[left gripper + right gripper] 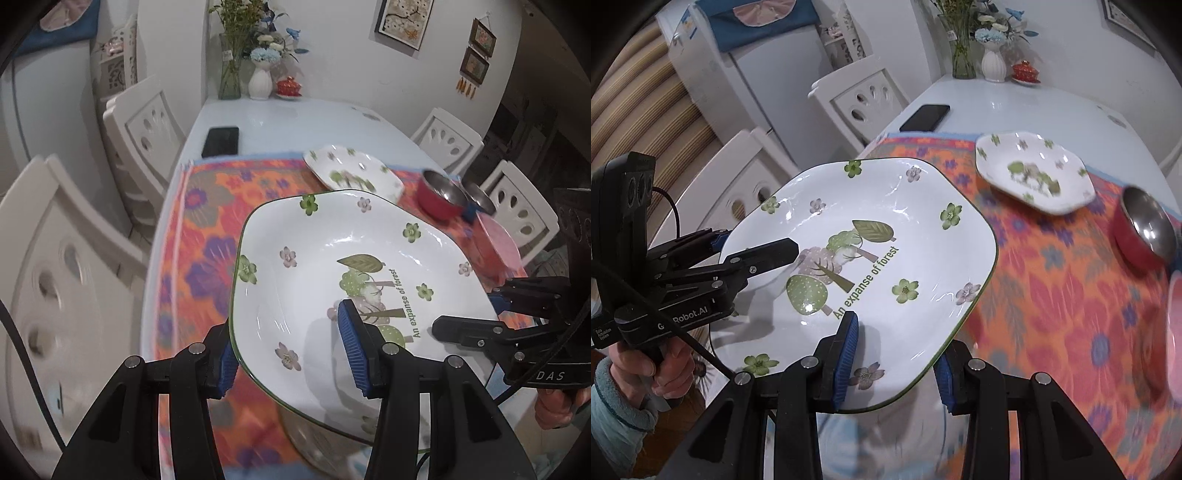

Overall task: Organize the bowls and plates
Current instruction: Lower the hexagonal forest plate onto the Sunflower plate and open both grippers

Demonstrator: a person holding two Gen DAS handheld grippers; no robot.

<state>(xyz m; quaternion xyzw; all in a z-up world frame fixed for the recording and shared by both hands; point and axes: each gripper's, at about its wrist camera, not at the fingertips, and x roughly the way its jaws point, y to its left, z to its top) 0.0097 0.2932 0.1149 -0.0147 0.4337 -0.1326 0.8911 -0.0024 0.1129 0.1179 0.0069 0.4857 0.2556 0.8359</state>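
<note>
Left wrist view: left gripper [288, 347] clamped on near rim of large plate [332, 266], carried above floral mat [207, 221]; smaller plate [351, 173] and red bowl [441, 201] not yet stacked.

Right wrist view: right gripper [894, 362] clamped on same plate's opposite rim; sorting judged early.

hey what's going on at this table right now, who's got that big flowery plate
A person is carrying the large plate with two handheld grippers, one at each side. The left gripper clamps one rim and the right gripper clamps the opposite rim, so the plate is lifted above the floral mat. A smaller matching plate and a red bowl sit further along the mat. A phone lies on the table beyond it.
</note>
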